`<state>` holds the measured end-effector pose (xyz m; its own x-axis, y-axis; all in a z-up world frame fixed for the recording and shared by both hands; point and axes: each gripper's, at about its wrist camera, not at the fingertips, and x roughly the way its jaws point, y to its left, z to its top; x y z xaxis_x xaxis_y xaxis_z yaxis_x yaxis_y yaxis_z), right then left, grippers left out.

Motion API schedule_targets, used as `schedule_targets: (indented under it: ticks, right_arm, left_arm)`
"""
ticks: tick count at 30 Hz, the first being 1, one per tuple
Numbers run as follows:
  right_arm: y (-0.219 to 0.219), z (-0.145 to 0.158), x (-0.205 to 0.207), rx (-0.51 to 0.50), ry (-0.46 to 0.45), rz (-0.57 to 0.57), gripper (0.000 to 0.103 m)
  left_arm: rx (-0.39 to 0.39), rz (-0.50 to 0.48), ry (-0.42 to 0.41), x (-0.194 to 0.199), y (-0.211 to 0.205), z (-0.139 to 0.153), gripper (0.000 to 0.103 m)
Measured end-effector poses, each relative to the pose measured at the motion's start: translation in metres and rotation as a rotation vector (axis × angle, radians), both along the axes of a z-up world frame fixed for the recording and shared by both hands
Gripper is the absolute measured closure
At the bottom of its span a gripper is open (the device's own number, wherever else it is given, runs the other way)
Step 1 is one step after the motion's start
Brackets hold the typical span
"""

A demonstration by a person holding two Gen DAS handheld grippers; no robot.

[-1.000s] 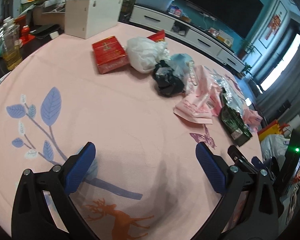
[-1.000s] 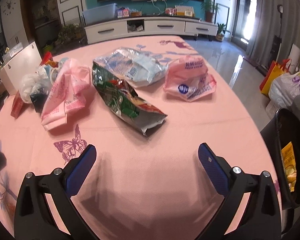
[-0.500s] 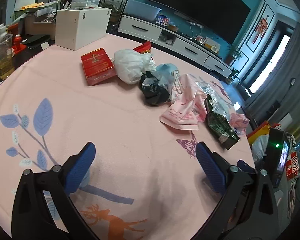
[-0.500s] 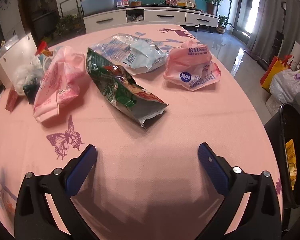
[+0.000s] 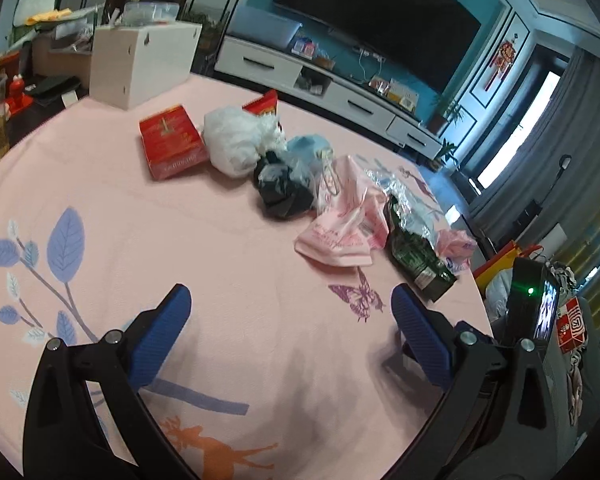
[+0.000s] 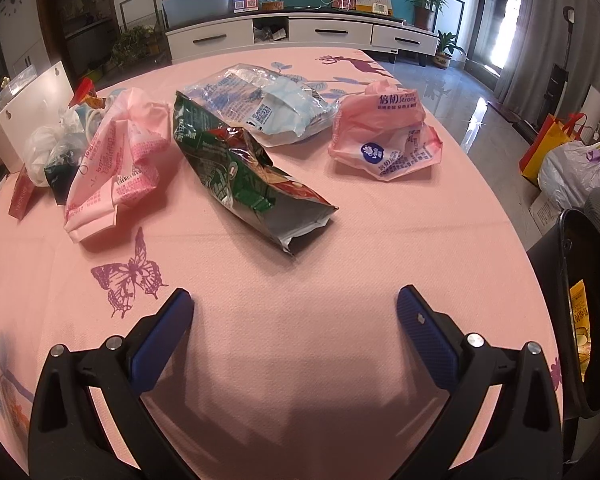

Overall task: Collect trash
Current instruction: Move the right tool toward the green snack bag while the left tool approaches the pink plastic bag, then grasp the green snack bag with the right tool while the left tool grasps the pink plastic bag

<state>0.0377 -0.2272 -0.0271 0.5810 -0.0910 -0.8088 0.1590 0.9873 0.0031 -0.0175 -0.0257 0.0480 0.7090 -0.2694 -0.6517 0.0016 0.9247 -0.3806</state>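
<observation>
Round table (image 6: 380,240), pink printed cloth, trash strewn across the far half.
Left to right: red box (image 5: 171,141), white plastic bag (image 5: 232,142), black crumpled bag (image 5: 282,188), pale blue bag (image 5: 310,148), pink printed bag (image 6: 116,160), green foil snack bag (image 6: 244,172), clear blue-print wrapper (image 6: 260,104), crumpled pink bag (image 6: 388,136). White box (image 5: 144,64) at far left edge.
</observation>
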Motion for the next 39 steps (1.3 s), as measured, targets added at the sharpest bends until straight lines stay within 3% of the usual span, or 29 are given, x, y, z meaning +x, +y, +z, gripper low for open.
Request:
schedule_targets:
  ticks: [7, 16, 20, 26, 28, 30, 34, 39]
  right_arm:
    - [0.0, 0.0, 0.0, -0.003, 0.001, 0.0, 0.003]
    - [0.0, 0.0, -0.001, -0.004, 0.002, 0.0, 0.003]
    - [0.0, 0.0, 0.0, -0.004, 0.002, 0.0, 0.003]
    - [-0.001, 0.0, 0.0, -0.003, 0.017, -0.001, 0.003]
    - [-0.003, 0.003, -0.001, -0.01, 0.04, -0.014, 0.003]
    - [-0.006, 0.013, -0.005, -0.007, 0.006, -0.012, 0.003]
    - [-0.012, 0.047, -0.019, 0.007, -0.112, 0.017, 0.003]
    - [-0.021, 0.078, -0.016, 0.043, -0.162, 0.082, 0.012]
  left_arm:
    - [0.006, 0.028, 0.036, 0.005, 0.004, -0.001, 0.003]
    - [-0.159, 0.012, 0.101, 0.011, 0.014, -0.016, 0.003]
    - [-0.122, 0.003, 0.103, 0.012, 0.011, -0.016, 0.003]
    - [0.015, -0.022, 0.107, 0.012, 0.004, -0.01, 0.003]
    - [0.075, 0.01, 0.141, 0.014, 0.006, -0.011, 0.003]
    - [0.137, 0.026, 0.183, 0.019, 0.007, -0.014, 0.003]
    - [0.134, 0.023, 0.205, 0.025, 0.018, -0.012, 0.003]
    - [0.023, 0.014, 0.186, 0.027, 0.035, -0.001, 0.003]
